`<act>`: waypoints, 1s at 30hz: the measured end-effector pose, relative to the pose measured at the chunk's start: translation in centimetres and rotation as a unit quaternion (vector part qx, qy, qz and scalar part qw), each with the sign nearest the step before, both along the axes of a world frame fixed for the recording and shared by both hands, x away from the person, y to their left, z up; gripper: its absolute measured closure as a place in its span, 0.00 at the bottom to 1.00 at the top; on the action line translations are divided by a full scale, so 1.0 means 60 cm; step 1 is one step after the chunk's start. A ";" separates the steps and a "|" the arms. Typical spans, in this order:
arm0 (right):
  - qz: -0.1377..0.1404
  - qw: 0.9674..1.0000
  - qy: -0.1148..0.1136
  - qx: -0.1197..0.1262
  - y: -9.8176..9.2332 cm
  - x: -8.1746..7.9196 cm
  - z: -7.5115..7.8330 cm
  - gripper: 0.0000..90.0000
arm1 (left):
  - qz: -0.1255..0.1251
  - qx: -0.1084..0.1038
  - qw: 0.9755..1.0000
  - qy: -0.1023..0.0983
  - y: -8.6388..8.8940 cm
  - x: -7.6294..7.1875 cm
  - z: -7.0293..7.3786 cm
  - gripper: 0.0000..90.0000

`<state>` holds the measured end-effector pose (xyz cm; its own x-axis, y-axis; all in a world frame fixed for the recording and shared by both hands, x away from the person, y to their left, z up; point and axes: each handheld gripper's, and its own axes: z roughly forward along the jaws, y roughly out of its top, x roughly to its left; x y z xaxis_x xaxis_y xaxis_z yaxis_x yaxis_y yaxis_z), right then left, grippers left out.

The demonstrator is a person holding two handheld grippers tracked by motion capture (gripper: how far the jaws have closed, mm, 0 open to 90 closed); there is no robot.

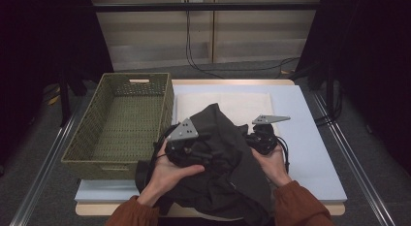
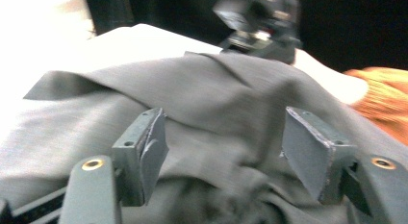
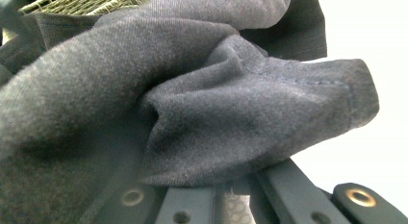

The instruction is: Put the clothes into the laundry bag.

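Jaws of the left gripper [image 2: 223, 152] are standing released over the dark garment [image 1: 220, 158]; the right gripper [image 3: 231, 195] is clenching a hem fold. Soft, light, limp cloth, best gripped at seamed edges.

Woven basket [image 1: 121, 124] fills the left of the high view; its tall walls block sideways travel at table height, entry from above only, and its inside is bare. Its right wall stands just beside the dark cloth [image 1: 218, 163], which heaps across the lower centre and spills over the near table edge. Left gripper [image 1: 186, 138] sits against that heap close to the basket wall, jaws apart over the cloth; tight gap there. Right gripper [image 1: 264, 136] clamps a fold at the heap's right side. White table [image 1: 310, 153] lies bare right of the heap, and the pale sheet [image 1: 242, 104] above it is flat.
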<state>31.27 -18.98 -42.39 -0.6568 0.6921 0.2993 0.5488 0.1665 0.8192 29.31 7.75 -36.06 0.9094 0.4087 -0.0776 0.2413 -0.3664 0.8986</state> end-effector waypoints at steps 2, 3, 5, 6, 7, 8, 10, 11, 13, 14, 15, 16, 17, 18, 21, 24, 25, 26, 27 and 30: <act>0.000 1.000 0.000 0.000 0.000 0.000 0.000 0.99 | 0.005 0.000 1.000 0.011 -0.004 0.018 0.001 0.34; 0.000 1.000 0.000 0.001 0.000 0.000 0.000 0.99 | 0.011 0.005 1.000 0.010 -0.007 0.024 0.000 0.33; -0.001 1.000 0.000 0.001 0.000 0.001 -0.001 0.99 | 0.030 0.020 0.999 0.008 -0.013 0.040 -0.007 0.29; -0.001 1.000 0.001 0.002 0.001 0.001 -0.001 0.99 | 0.043 0.029 0.999 0.008 -0.016 0.046 -0.012 0.27; 0.000 1.000 -0.001 0.001 0.001 0.001 -0.001 0.99 | 0.050 0.036 0.998 0.009 -0.018 0.052 -0.019 0.24; 0.001 1.000 -0.002 0.000 0.001 0.000 0.000 0.99 | 0.054 0.035 0.998 0.024 -0.020 0.060 -0.030 0.21; 0.001 1.000 -0.001 0.001 0.000 0.000 0.000 0.99 | 0.060 0.053 0.996 0.039 -0.021 0.071 -0.050 0.17; 0.001 1.000 -0.001 0.000 0.001 0.000 0.000 0.99 | 0.059 0.053 0.995 0.052 -0.022 0.074 -0.062 0.16; 0.002 1.000 -0.002 0.000 0.001 0.001 0.000 0.99 | 0.052 0.057 0.996 0.050 -0.026 0.071 -0.074 0.16; 0.001 1.000 -0.001 0.000 0.001 0.001 0.000 0.99 | 0.038 0.059 0.996 0.052 -0.030 0.068 -0.081 0.16; 0.001 1.000 -0.001 0.000 0.001 0.001 -0.001 0.99 | 0.025 0.066 0.996 0.050 -0.036 0.063 -0.087 0.16; -0.002 1.000 -0.001 0.000 0.000 0.002 -0.001 0.99 | 0.021 0.078 0.996 0.045 -0.039 0.059 -0.091 0.16; -0.003 1.000 0.001 0.000 0.000 0.003 -0.002 0.99 | 0.014 0.081 0.996 0.042 -0.040 0.057 -0.093 0.16; -0.002 1.000 0.001 -0.001 0.000 0.003 -0.003 0.99 | 0.003 0.077 0.996 0.043 -0.041 0.056 -0.097 0.16; -0.004 1.000 0.000 -0.001 0.003 0.002 -0.001 0.99 | -0.023 0.072 0.996 0.056 -0.040 0.054 -0.108 0.16; -0.004 1.000 0.000 -0.002 0.005 0.005 -0.003 0.99 | -0.030 0.078 0.995 0.054 -0.045 0.047 -0.118 0.14; -0.006 1.000 0.002 -0.002 0.006 0.005 -0.003 0.99 | -0.038 0.078 0.995 0.054 -0.049 0.044 -0.123 0.13; -0.003 1.000 -0.001 -0.003 0.006 0.006 -0.005 0.99 | -0.043 0.083 0.994 0.052 -0.050 0.041 -0.125 0.12; -0.004 1.000 0.001 -0.003 0.007 0.006 -0.005 0.99 | -0.045 0.082 0.994 0.051 -0.051 0.039 -0.128 0.11; -0.003 1.000 0.002 -0.004 0.008 0.007 -0.005 0.99 | -0.052 0.088 0.993 0.051 -0.056 0.035 -0.137 0.10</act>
